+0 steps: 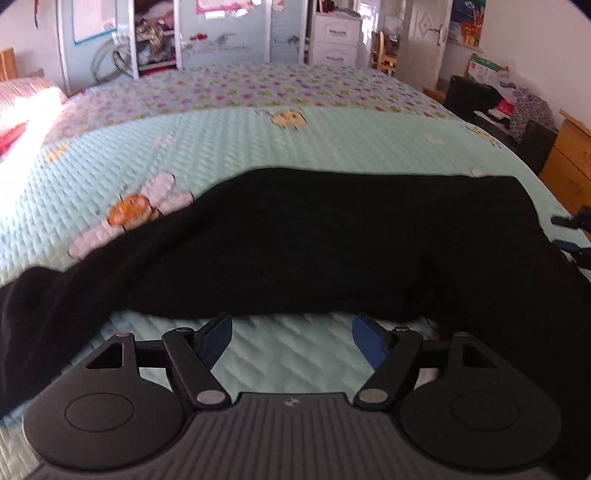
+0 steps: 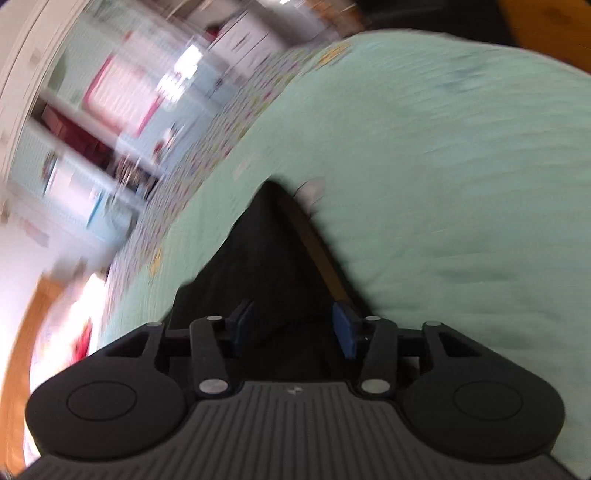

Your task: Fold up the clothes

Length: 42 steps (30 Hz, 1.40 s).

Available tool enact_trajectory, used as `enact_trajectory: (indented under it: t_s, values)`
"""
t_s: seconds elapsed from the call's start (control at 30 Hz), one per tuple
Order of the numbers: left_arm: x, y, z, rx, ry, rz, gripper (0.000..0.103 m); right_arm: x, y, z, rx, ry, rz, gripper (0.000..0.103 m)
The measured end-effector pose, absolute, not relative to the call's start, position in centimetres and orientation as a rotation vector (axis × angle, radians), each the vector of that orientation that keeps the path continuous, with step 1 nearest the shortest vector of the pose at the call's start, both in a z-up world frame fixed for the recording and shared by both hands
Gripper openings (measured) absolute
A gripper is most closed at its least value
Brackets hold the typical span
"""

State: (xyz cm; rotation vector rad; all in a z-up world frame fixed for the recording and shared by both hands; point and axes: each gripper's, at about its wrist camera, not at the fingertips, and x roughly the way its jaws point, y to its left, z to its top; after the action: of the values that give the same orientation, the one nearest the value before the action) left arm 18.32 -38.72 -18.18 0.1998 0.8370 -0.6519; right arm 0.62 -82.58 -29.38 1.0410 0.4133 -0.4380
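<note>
A black garment (image 1: pixel 314 243) lies spread across the near part of a mint quilted bed (image 1: pixel 229 147). My left gripper (image 1: pixel 291 334) is open and empty just short of the garment's near edge. My right gripper (image 1: pixel 570 236) shows at the garment's right end in the left wrist view, jaws apart. In the blurred, tilted right wrist view the right gripper (image 2: pixel 293 325) is open with a corner of the black garment (image 2: pixel 273 251) lying between and beyond its blue pads (image 2: pixel 343 328), not clamped.
Wardrobes (image 1: pixel 221 33) and white drawers (image 1: pixel 334 37) stand beyond the bed. A wooden cabinet (image 1: pixel 569 158) and a cluttered dark desk (image 1: pixel 491 107) stand right of the bed. Pink bedding (image 1: pixel 22 107) lies at the far left.
</note>
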Motion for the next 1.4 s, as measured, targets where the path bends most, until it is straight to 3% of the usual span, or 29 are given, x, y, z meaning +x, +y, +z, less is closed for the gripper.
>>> enact_trajectory:
  t_s: [0.07, 0.17, 0.27, 0.43, 0.5, 0.6, 0.8, 1.17, 1.23, 1.3, 1.37, 1.4]
  values:
    - [17.4, -37.3, -18.8, 0.151, 0.905, -0.693, 0.075, -2.3, -81.9, -28.7, 1.089, 0.338, -0.404, 0.065]
    - [16.0, -35.6, -19.0, 0.044, 0.939, -0.763, 0.075, -7.0, -79.0, -27.1, 1.094, 0.299, -0.314, 0.066]
    - [15.0, -35.9, -19.9, 0.02, 0.966, -0.818, 0.075, -11.0, -74.8, -25.9, 1.144, 0.251, -0.192, 0.076]
    - [13.6, -37.5, -23.2, 0.048, 1.066, -0.82, 0.075, -15.4, -68.9, -28.0, 1.205, 0.33, -0.17, 0.077]
    - [12.7, -37.6, -23.5, 0.101, 1.036, -0.819, 0.076, -17.8, -67.9, -28.8, 1.247, 0.286, -0.211, 0.069]
    - [11.5, -36.9, -22.6, 0.177, 0.981, -0.757, 0.076, -21.5, -67.2, -27.9, 1.246, 0.194, -0.308, 0.077]
    - [10.0, -31.5, -20.6, 0.009, 0.943, -0.717, 0.076, -28.0, -67.6, -27.8, 1.299, 0.057, -0.501, 0.078]
    - [5.0, -25.3, -17.9, -0.165, 0.974, -0.71, 0.076, -21.4, -71.2, -29.7, 1.255, 0.189, -0.525, 0.082]
    - [4.3, -24.7, -18.1, -0.168, 1.007, -0.701, 0.076, -20.5, -71.4, -29.6, 1.213, 0.215, -0.539, 0.077]
    - [3.6, -24.4, -18.3, -0.162, 1.036, -0.701, 0.076, -20.1, -71.3, -29.6, 1.195, 0.248, -0.57, 0.044]
    - [2.9, -24.1, -18.7, -0.157, 1.052, -0.7, 0.076, -20.5, -70.9, -29.7, 1.201, 0.244, -0.577, 0.018]
    - [2.5, -24.0, -18.8, -0.154, 1.059, -0.701, 0.076, -21.1, -70.7, -29.7, 1.211, 0.218, -0.576, 0.018]
